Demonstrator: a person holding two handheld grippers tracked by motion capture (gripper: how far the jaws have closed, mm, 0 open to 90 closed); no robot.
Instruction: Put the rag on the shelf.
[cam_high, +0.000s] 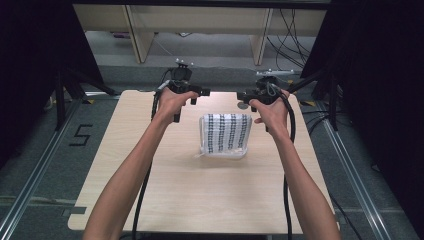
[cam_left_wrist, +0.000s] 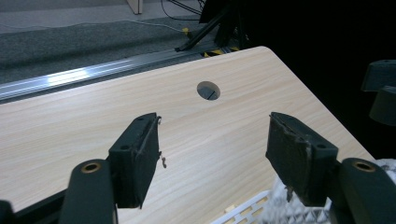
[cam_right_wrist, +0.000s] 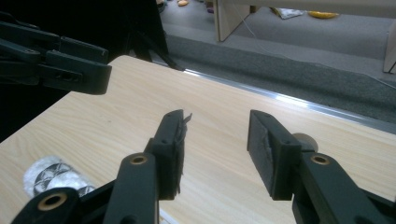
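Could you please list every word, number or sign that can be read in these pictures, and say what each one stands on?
"5": black tape strips on the grey floor, left of the table.
The folded cloth bears a black pattern, no readable letters.
Nothing readable on the left gripper or the right gripper.

From the high view we look forward and down on the whole table (cam_high: 200, 200), from well above. In the left gripper view we sit low over the tabletop, facing its far right corner. The right gripper view, equally low, faces the far left edge. All three share the far tabletop.
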